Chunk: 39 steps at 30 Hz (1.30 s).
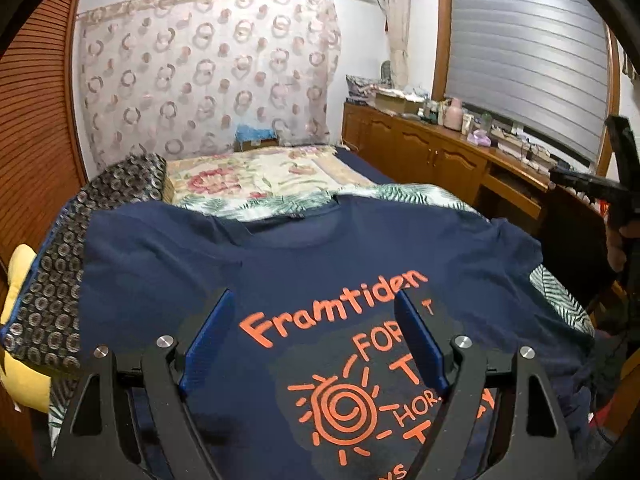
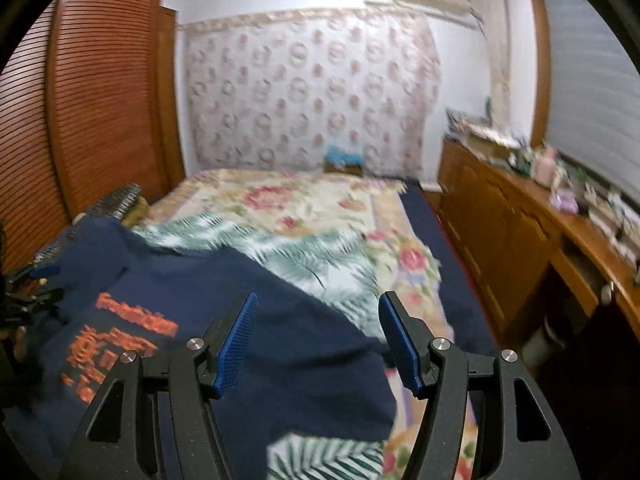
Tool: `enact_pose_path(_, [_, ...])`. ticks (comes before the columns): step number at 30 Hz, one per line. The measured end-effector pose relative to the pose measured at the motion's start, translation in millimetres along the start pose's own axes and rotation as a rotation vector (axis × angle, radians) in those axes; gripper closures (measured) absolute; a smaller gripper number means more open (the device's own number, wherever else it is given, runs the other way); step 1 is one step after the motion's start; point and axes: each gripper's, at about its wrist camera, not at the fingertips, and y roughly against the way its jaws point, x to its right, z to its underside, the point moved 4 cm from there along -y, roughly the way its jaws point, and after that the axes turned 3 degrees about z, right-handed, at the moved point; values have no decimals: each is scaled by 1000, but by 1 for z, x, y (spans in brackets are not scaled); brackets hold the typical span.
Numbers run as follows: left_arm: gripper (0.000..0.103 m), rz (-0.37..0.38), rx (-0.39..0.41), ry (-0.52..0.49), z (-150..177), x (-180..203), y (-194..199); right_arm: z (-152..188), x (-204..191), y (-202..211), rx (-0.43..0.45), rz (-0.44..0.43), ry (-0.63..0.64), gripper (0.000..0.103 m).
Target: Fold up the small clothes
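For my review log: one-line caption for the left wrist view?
Open left gripper above a navy printed T-shirt spread on the bed.

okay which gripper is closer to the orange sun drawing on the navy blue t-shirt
Left. The left gripper hangs open right over the orange sun print on the navy blue T-shirt. The right gripper, also open, is off toward the shirt's side edge, with the print well away from it.
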Motion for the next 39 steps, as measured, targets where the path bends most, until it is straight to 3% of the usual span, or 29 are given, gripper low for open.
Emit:
enact_pose_path(12, [21, 20, -176, 12, 25, 5, -46, 58, 15, -70, -214, 14, -126, 38])
enact_pose_path(19, [21, 17, -264, -11, 36, 11, -63, 59, 18, -73, -283, -33, -157, 38])
enact_pose_path(22, [21, 24, -291, -14, 39, 14, -68, 44, 39, -78, -291, -46, -145, 39])
enact_pose_path(26, [20, -4, -306, -56, 39, 21, -71, 43, 47, -71, -267, -41, -108, 57])
enact_pose_path(28, [15, -6, -313, -70, 39, 22, -73, 41, 44, -70, -254, -27, -73, 75])
enact_pose_path(31, [7, 6, -324, -74, 40, 21, -75, 40, 37, -68, -242, -3, -41, 90])
enact_pose_path(34, [6, 7, -328, -81, 40, 23, -75, 34, 31, -64, -206, -18, -35, 96])
enact_pose_path(39, [5, 4, -329, -83, 39, 24, -76, 16, 8, -49, -129, -61, -2, 98])
